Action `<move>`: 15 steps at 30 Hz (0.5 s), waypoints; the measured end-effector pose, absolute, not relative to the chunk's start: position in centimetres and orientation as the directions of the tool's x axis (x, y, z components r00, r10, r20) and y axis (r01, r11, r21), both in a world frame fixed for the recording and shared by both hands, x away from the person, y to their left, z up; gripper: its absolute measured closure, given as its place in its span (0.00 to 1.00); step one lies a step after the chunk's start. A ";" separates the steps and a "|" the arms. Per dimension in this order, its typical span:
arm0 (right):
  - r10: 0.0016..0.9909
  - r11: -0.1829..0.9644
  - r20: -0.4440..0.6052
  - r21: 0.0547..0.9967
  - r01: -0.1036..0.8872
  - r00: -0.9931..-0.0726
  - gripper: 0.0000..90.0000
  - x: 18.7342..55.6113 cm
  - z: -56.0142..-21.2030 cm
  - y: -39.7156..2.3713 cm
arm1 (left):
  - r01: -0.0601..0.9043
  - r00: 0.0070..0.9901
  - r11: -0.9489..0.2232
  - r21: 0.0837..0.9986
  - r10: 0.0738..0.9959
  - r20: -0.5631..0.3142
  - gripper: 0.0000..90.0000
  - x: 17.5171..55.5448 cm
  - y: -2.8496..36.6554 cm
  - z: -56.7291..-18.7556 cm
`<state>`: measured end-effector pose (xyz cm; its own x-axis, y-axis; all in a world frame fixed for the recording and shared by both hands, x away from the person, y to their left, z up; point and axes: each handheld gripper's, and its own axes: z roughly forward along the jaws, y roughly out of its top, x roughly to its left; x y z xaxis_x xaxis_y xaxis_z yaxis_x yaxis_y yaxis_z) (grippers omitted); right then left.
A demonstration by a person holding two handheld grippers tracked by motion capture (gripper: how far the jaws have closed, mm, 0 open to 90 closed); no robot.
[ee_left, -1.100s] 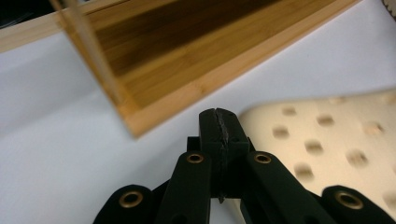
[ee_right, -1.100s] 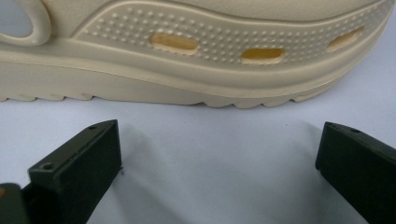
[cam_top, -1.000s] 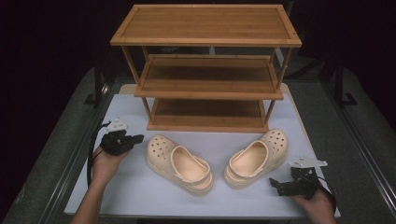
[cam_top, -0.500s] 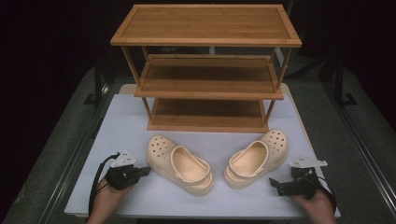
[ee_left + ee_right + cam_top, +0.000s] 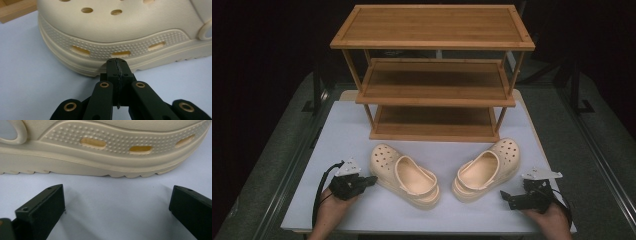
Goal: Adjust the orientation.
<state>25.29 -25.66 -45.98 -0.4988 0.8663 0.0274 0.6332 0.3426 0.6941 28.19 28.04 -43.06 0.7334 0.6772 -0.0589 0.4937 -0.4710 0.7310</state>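
Two cream perforated clogs lie on the white table (image 5: 347,130) in front of a wooden shelf rack (image 5: 432,75). The left clog (image 5: 404,175) points its toe to the back left, the right clog (image 5: 486,170) to the back right. My left gripper (image 5: 372,179) rests low just left of the left clog, its jaws pressed together with nothing between them. In the left gripper view its tips (image 5: 117,62) almost meet the clog's sole (image 5: 112,47). My right gripper (image 5: 504,196) sits near the right clog's heel, and its jaws (image 5: 117,192) stand wide apart facing that clog's side (image 5: 112,147).
The three-tier bamboo rack stands at the back of the table with bare shelves. Dark floor and metal rails (image 5: 602,150) flank the table. Bare tabletop lies between the clogs and along the near edge (image 5: 437,220).
My left hand has moved toward the near edge and sunk lower beside the left clog, then settled. The right hand and both clogs have kept still.
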 end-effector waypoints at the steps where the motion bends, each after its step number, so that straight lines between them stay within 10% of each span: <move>1: 0.866 0.343 0.027 0.694 0.633 -0.499 0.00 25.3 -46.0 -25.7 | 0.494 0.733 -0.471 0.731 0.677 -0.059 1.00 28.2 28.0 -43.1; 15: 0.866 0.343 0.028 0.694 0.633 -0.500 0.00 25.3 -46.0 -25.7 | 0.502 0.714 -0.468 0.727 0.699 -0.044 1.00 31.6 26.9 -42.8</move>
